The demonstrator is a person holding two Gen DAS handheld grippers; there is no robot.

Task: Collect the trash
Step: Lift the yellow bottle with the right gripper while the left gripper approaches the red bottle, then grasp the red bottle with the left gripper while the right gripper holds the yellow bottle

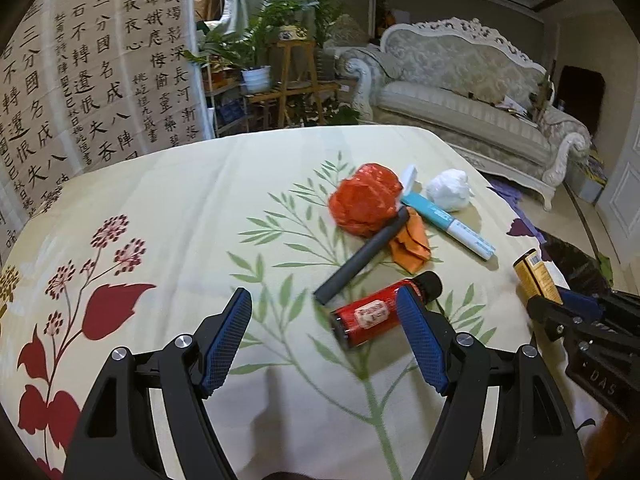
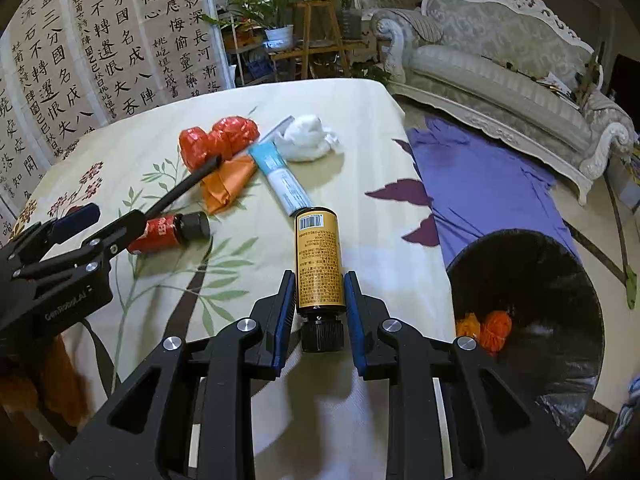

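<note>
My right gripper [image 2: 319, 282] is shut on a yellow bottle [image 2: 319, 262] with a black cap, held over the table's right edge; the bottle also shows in the left wrist view [image 1: 536, 276]. My left gripper [image 1: 324, 308] is open and empty, just in front of a red bottle [image 1: 374, 314] lying on the table. Beyond it lie a black tube [image 1: 360, 258], an orange wrapper [image 1: 410, 246], a crumpled red bag [image 1: 366, 204], a blue-white tube [image 1: 448, 218] and a white paper wad [image 1: 448, 190]. A black-lined trash bin [image 2: 528, 316] stands on the floor to the right.
The table wears a cream floral cloth [image 1: 168, 208]. The bin holds orange scraps [image 2: 490, 328]. A purple cloth [image 2: 480, 184] lies on the floor. A sofa [image 1: 468, 92], plant stands [image 1: 292, 76] and a calligraphy screen [image 1: 92, 80] stand behind the table.
</note>
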